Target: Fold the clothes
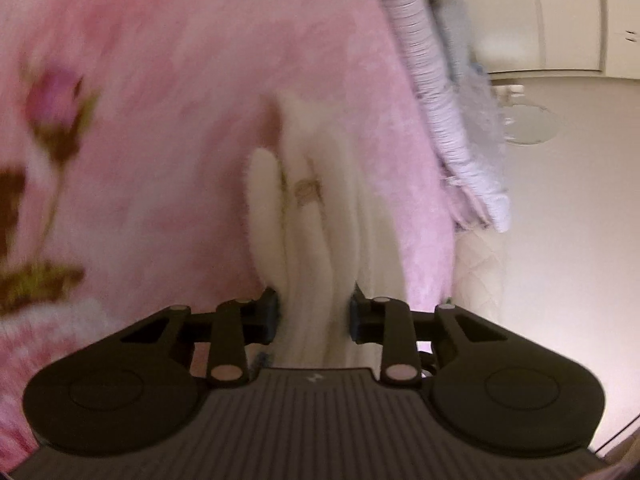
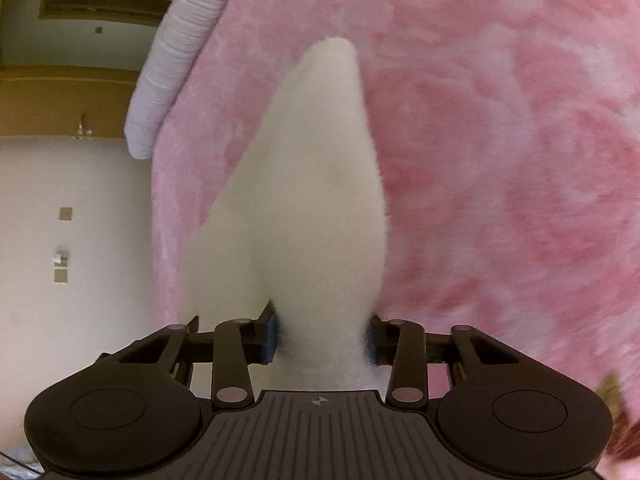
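Observation:
A fluffy white garment (image 1: pixel 316 216) with a small gold mark hangs bunched in folds over a pink floral blanket (image 1: pixel 160 92). My left gripper (image 1: pixel 314 314) is shut on the garment's near edge. In the right wrist view the same white garment (image 2: pixel 308 184) stretches away to a narrow tip over the pink blanket (image 2: pixel 500 160). My right gripper (image 2: pixel 324 338) is shut on its near end. Both views are blurred by motion.
A pale lilac ribbed cloth (image 1: pixel 432 92) lies along the blanket's edge and also shows in the right wrist view (image 2: pixel 176 52). Beyond it are a cream wall, white cupboards (image 1: pixel 560 20) and a wooden shelf unit (image 2: pixel 68 100).

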The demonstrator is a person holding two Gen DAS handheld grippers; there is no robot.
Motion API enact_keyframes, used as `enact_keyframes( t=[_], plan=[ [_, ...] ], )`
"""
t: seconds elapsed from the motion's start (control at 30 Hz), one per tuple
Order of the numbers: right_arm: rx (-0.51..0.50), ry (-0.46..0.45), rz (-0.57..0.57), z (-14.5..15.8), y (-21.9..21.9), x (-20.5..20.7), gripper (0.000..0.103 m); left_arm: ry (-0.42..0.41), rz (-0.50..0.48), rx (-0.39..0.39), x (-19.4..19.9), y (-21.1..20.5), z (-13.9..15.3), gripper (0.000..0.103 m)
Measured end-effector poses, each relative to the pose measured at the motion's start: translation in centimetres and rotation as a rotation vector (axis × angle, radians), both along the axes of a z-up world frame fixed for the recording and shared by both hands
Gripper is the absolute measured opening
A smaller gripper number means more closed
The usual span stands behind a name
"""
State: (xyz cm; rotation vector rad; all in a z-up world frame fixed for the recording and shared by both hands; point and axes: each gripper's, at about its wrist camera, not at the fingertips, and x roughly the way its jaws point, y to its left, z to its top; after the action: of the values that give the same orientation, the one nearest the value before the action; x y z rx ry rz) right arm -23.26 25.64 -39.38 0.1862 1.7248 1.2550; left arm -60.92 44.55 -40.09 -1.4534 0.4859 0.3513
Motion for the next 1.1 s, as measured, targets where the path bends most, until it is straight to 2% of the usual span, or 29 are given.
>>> enact_keyframes(
  t=[0.13, 0.27, 0.43, 0.6, 0.8, 0.9, 1.1],
  plan=[
    [0.058, 0.011, -0.041, 2.6, 2.0, -2.9, 0.038, -0.074, 0.017, 0.045, -3.0, 3.7, 2.4, 0.027],
    [0.139, -0.003, -0.062, 5.0, 6.1, -7.7, 0.038, -0.127, 0.025, 0.1, -8.0, 9.2, 4.8, 0.026],
    [0.233, 0.029, -0.051, 6.7, 14.5, -16.0, 0.038, -0.126, 0.062, 0.198, -17.0, 17.5, 8.7, 0.026],
    [0.34, 0.077, -0.002, 7.8, 24.7, -24.3, 0.038, -0.106, 0.127, 0.307, -25.6, 26.0, 12.3, 0.026],
    [0.428, 0.088, 0.077, 8.2, 36.9, -31.8, 0.038, -0.091, 0.198, 0.385, -33.0, 35.1, 13.3, 0.026],
    [0.431, 0.079, 0.115, 7.1, 42.0, -33.6, 0.038, -0.078, 0.232, 0.391, -34.7, 38.8, 12.1, 0.027],
    [0.397, 0.046, 0.165, 3.2, 49.3, -37.0, 0.038, -0.04, 0.255, 0.374, -37.5, 44.9, 8.2, 0.027]
  ],
)
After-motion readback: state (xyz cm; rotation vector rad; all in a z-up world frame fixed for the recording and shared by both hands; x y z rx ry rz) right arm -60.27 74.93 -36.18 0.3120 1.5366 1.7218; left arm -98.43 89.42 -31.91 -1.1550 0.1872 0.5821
